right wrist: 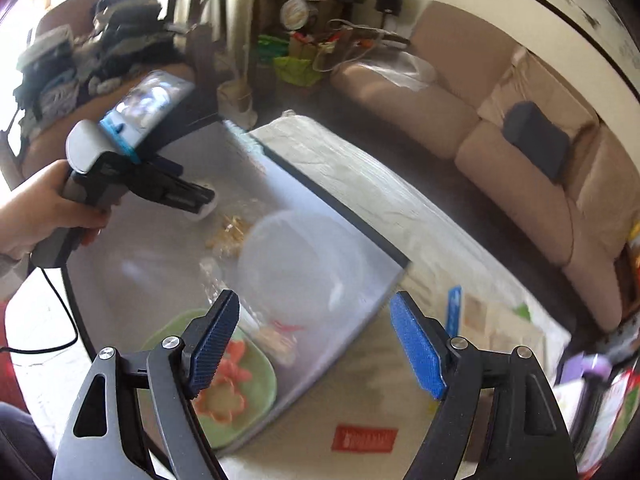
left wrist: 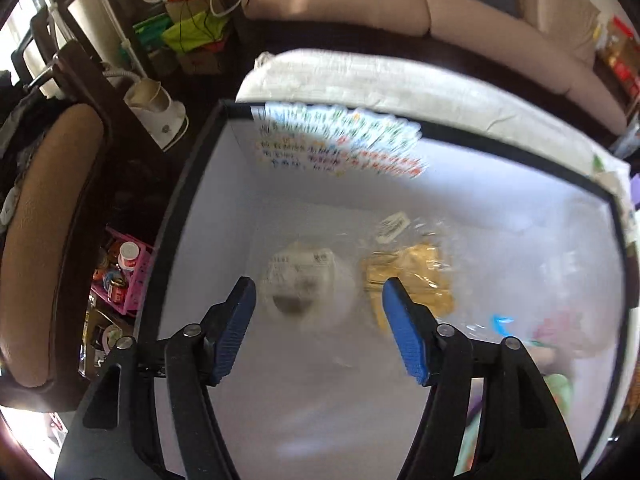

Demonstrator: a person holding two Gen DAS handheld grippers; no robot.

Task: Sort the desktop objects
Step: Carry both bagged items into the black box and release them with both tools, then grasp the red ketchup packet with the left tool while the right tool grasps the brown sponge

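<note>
Nearest my left wrist camera, the left hand-held gripper [left wrist: 318,304] hangs with its blue pads wide apart and nothing between them, above the white mat [left wrist: 304,408] on the table. Just past its fingertips I see a blurred white round container [left wrist: 306,280], and beside it a clear bag of yellow snacks [left wrist: 412,276]. Farther back, colourful printed sheets [left wrist: 340,140] lie at the mat's far edge, with a beige sofa [left wrist: 480,12] beyond.

My right hand-held gripper [right wrist: 314,312] is likewise spread wide, holding nothing. Only its camera shows a green plate [right wrist: 260,396] with orange flower-shaped pieces [right wrist: 224,400] close below, a clear plastic bowl [right wrist: 300,264] past that, a red label [right wrist: 364,438] on the table, and the person's hand [right wrist: 44,208] gripping the left tool.
</note>
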